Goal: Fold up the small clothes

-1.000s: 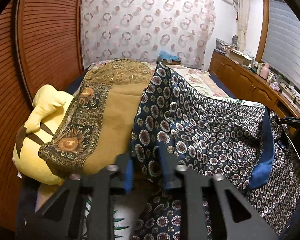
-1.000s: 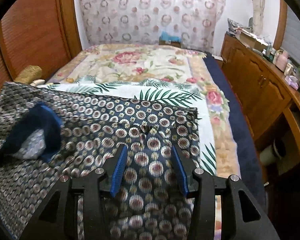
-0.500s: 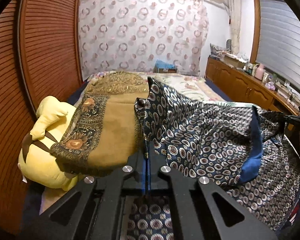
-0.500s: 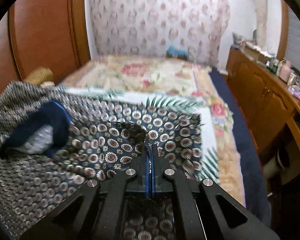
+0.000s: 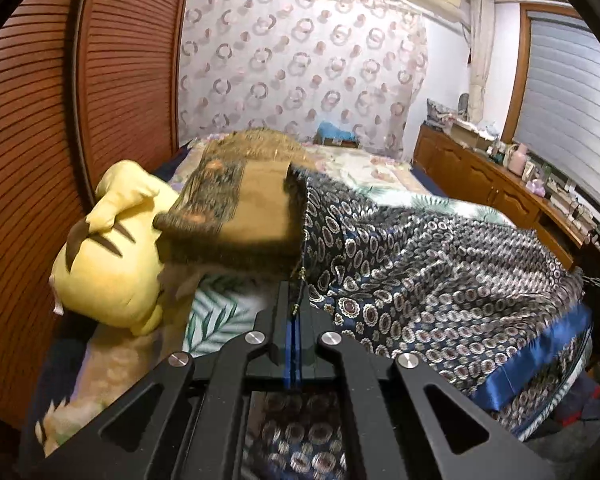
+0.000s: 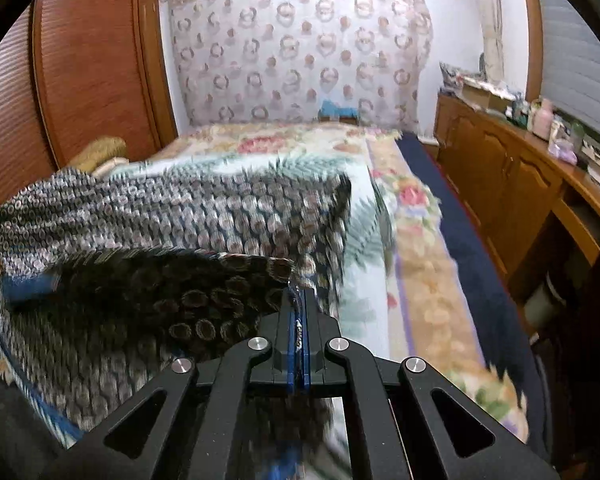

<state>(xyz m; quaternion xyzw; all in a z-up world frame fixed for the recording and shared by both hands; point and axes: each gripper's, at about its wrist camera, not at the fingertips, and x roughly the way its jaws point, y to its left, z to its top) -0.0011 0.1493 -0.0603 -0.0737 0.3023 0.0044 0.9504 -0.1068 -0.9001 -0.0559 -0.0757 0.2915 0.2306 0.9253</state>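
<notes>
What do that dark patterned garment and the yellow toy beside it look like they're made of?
The patterned garment looks like a thin, satiny woven fabric, perhaps silk or polyester: it catches the light, drapes in soft folds, and has a shiny blue trim. The yellow toy looks like soft plush: matte, smooth, rounded and stuffed.

Black angular frames, silver screws, blue-padded fingers (image 5: 287, 344) on both.

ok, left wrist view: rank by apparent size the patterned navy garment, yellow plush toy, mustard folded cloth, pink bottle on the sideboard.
1. Patterned navy garment, fills most of the right half.
2-3. Yellow plush toy and mustard folded cloth: look alike, and the cloth overlaps the toy, so unranked.
4. Pink bottle, tiny, though farthest from the camera.
</notes>
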